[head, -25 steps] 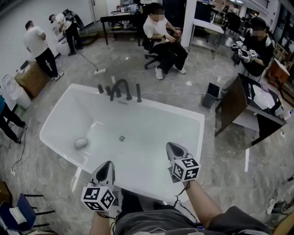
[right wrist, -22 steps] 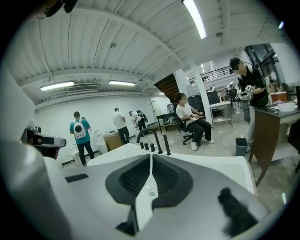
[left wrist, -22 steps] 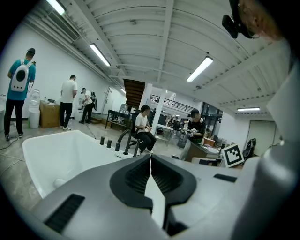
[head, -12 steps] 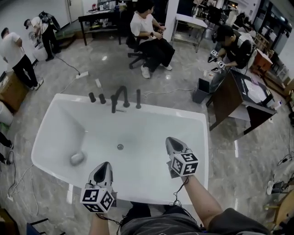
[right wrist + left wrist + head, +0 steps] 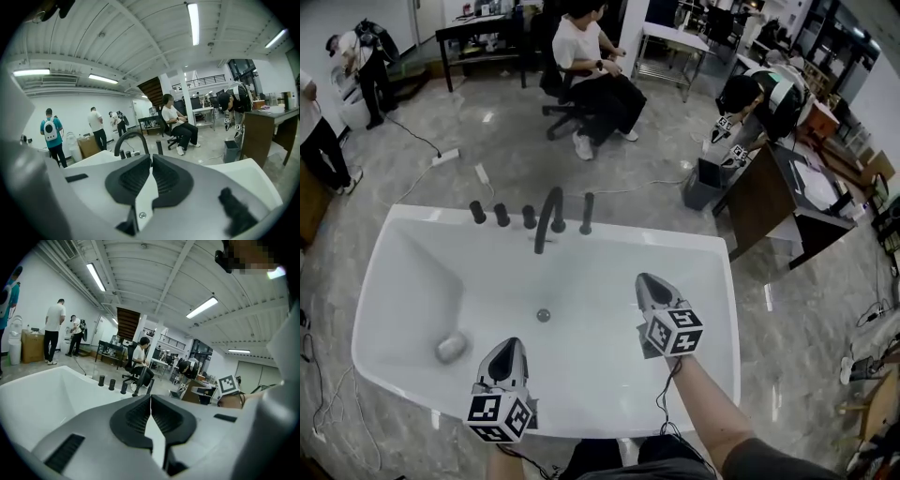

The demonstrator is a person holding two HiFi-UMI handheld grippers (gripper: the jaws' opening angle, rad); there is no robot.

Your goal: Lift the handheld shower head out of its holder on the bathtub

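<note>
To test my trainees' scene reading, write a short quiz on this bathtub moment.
1. True or false: the right gripper grips the shower head.
2. What lies inside the bathtub toward the head view's left? A a grey rounded object; B a towel; C a bottle.
3. How many knobs stand left of the spout?
Key: 1 false, its jaws are shut on nothing; 2 A; 3 three.

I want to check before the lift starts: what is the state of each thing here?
Left gripper: shut, empty.
Right gripper: shut, empty.
Shower head: upright in its holder, untouched.
Bathtub: no water visible.
Faucet: no water running.
</note>
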